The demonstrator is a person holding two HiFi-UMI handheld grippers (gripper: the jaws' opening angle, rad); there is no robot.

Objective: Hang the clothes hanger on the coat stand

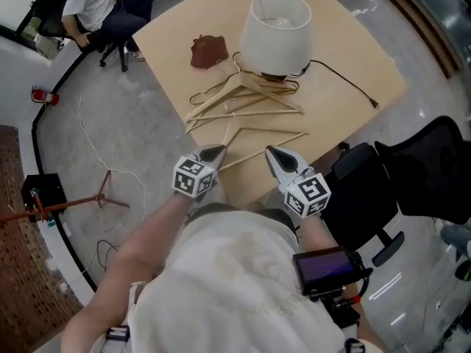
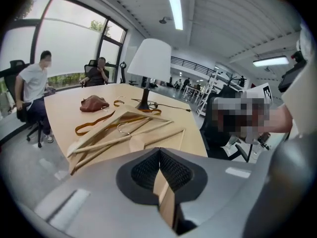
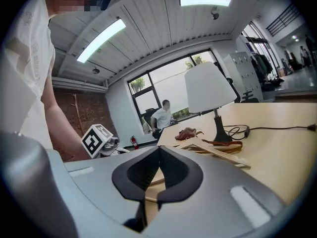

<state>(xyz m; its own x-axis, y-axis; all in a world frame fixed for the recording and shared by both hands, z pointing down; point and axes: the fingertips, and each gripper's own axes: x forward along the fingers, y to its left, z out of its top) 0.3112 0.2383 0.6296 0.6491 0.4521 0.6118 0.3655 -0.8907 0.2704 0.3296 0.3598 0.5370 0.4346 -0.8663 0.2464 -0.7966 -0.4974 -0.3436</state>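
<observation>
Hangers (image 1: 254, 93) lie heaped beside the lamp (image 1: 276, 31); left gripper (image 1: 214, 153) and right gripper (image 1: 274, 154) hover nearby, jaws pressed together, empty.

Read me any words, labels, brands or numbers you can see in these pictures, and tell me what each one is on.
No text here can be read.
Left marker cube and right marker cube: black-and-white square patterns only, no letters or numbers.
White shirt: faint print, too blurred to read.
Screen at the person's waist: purple glow, nothing legible.
</observation>
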